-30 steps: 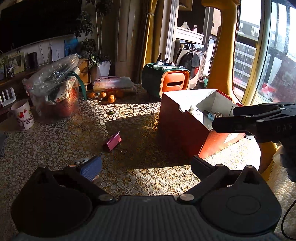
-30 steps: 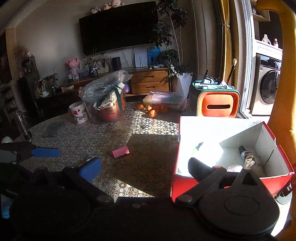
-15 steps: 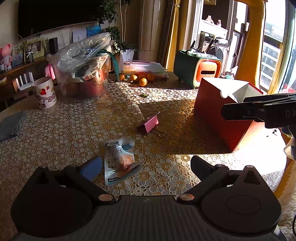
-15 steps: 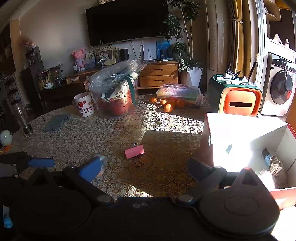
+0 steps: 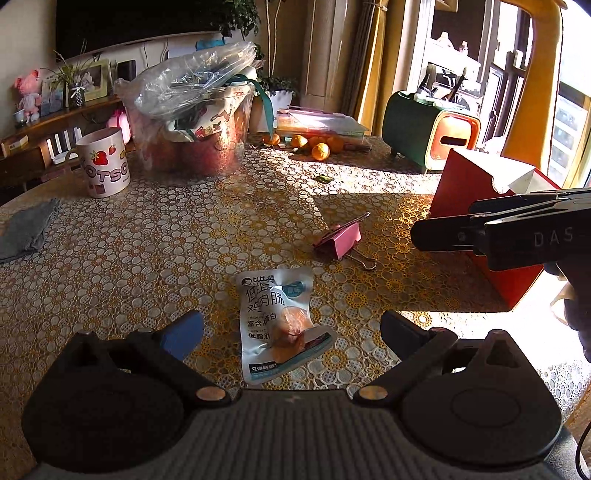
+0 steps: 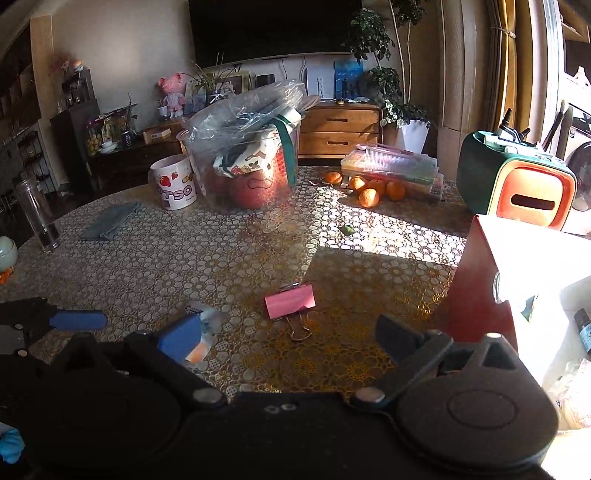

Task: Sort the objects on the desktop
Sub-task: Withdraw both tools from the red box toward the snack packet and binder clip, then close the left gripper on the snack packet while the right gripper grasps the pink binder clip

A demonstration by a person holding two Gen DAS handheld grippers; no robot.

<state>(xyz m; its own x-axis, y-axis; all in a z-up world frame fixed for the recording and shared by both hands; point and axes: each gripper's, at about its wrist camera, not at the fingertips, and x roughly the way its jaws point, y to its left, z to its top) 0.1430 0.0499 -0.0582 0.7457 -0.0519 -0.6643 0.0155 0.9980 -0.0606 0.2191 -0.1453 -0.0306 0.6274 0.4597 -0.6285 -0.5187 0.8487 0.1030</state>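
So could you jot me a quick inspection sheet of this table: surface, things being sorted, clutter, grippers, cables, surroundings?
Surface: round table under a circle-patterned lace cloth, part sunlit.
Job's things: snack packet and pink binder clip lying apart; open red box at right, a small bottle inside.
Clutter: strawberry mug, plastic tub, oranges, grey cloth, glass tumbler.
Grippers: left hand-held gripper open over the packet; right hand-held gripper open, empty.
Cables: one at the left view's right edge.
Surroundings: TV, dresser, plant.
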